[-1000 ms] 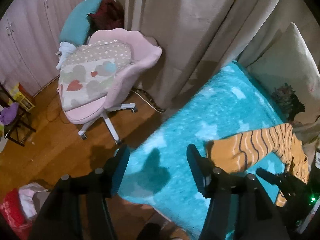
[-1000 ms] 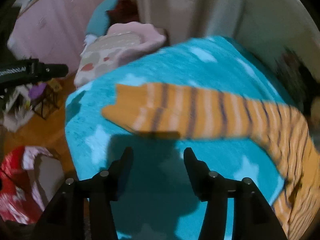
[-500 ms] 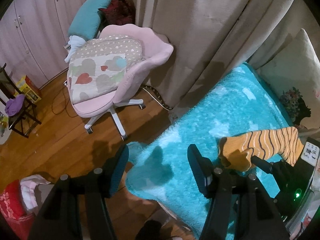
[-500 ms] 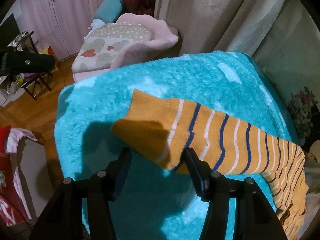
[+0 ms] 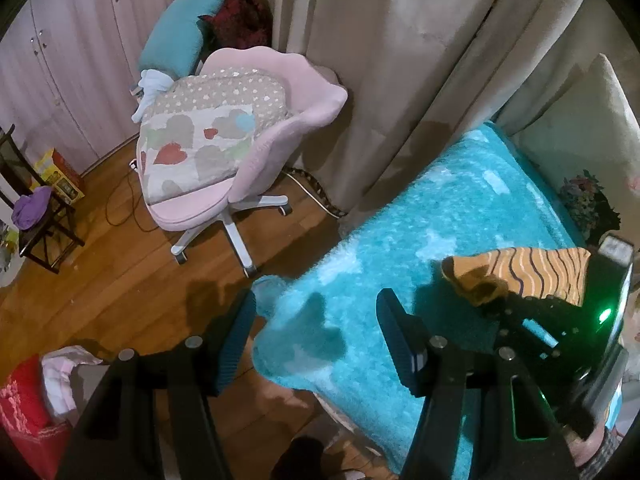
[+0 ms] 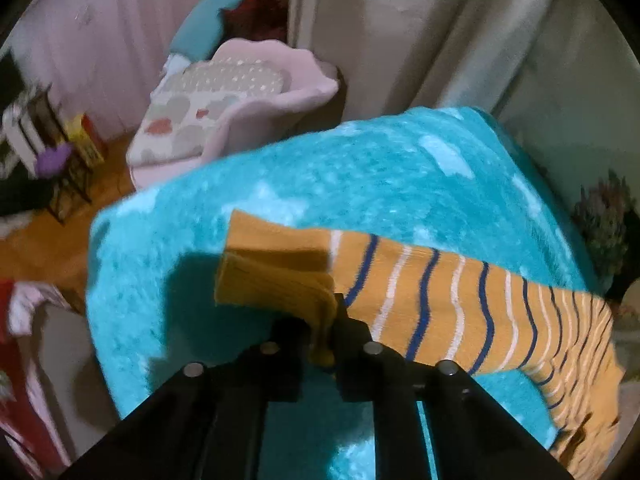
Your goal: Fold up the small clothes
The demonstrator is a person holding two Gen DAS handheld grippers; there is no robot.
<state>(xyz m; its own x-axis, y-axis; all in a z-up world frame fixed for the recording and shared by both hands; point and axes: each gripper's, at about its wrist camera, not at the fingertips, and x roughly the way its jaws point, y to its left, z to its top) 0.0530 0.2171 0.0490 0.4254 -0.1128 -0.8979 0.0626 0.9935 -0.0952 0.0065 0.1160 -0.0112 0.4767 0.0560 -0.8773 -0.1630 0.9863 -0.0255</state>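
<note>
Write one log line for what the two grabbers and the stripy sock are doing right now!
right gripper: shut on cuff of orange striped sock | left gripper: open, empty | sock on turquoise blanket

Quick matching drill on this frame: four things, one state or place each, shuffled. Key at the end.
1. right gripper
2. left gripper
3. orange striped sleeve
4. heart cushion

A. on the pink chair
B. open, nothing between the fingers
C. lies on the turquoise blanket
D. shut on the cuff

1-D, 2-B, 3-C, 4-A
</note>
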